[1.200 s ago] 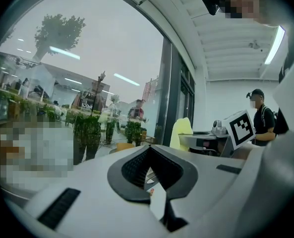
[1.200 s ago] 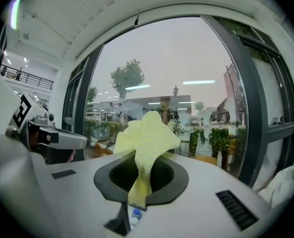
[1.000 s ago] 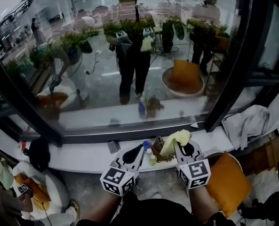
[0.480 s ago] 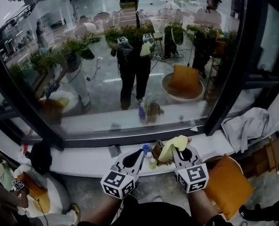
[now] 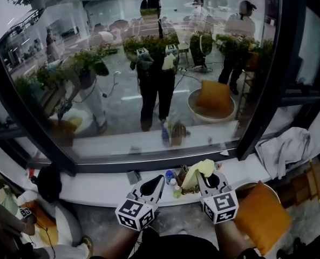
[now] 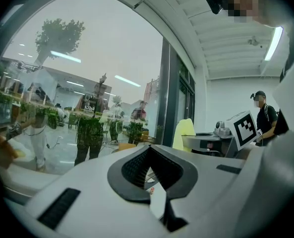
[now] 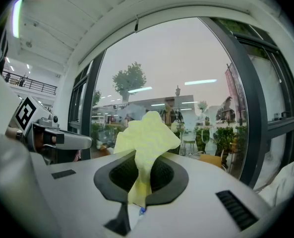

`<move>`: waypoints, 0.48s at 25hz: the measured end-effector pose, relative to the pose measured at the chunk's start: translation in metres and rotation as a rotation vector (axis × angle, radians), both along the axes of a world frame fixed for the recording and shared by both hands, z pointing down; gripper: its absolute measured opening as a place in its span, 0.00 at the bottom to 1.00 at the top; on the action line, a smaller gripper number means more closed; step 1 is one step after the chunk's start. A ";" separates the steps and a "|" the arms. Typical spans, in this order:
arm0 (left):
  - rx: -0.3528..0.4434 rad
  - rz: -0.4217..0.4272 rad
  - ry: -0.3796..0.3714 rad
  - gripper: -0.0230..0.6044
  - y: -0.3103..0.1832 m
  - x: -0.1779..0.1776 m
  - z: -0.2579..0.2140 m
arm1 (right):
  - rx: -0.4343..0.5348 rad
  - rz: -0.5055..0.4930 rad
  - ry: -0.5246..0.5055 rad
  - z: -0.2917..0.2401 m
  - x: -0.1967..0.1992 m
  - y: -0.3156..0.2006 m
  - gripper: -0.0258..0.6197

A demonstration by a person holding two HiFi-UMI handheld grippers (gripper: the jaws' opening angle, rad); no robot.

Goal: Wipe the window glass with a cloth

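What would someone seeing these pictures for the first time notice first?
The big window glass fills the head view, mirroring the person and both grippers. Below it, the right gripper pinches a bright yellow cloth in its jaws, short of the glass; the left gripper beside it is shut, empty.

The cloth point(image 7: 146, 139) is pale yellow and crumpled. Its lower end is pinched between the jaws of the right gripper point(image 5: 202, 173), and its loose upper part stands up in a bunched tuft. It is held low, near the bottom edge of the glass point(image 5: 122, 107) and apart from it. The glass is a large upright pane in a dark frame point(image 5: 165, 159), covered in reflections.
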State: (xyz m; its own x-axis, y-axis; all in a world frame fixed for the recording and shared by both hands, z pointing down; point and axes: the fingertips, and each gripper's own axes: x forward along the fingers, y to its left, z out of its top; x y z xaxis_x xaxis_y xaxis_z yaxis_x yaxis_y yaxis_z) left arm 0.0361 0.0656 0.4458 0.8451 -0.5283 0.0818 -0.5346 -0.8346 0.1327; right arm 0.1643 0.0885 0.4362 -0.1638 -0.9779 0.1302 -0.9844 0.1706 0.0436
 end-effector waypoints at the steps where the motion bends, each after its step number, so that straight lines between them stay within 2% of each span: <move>1: -0.001 -0.002 0.000 0.05 0.000 0.000 0.000 | 0.000 -0.001 0.001 0.000 0.000 -0.001 0.11; 12: -0.010 0.008 -0.005 0.05 0.000 0.000 0.005 | -0.007 0.002 0.007 0.003 -0.001 0.000 0.11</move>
State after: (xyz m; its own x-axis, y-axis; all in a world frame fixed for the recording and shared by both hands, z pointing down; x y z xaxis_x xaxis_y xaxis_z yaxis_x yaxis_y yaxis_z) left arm 0.0361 0.0659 0.4512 0.8487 -0.5210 0.0910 -0.5289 -0.8373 0.1387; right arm 0.1635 0.0888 0.4395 -0.1613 -0.9771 0.1387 -0.9843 0.1695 0.0494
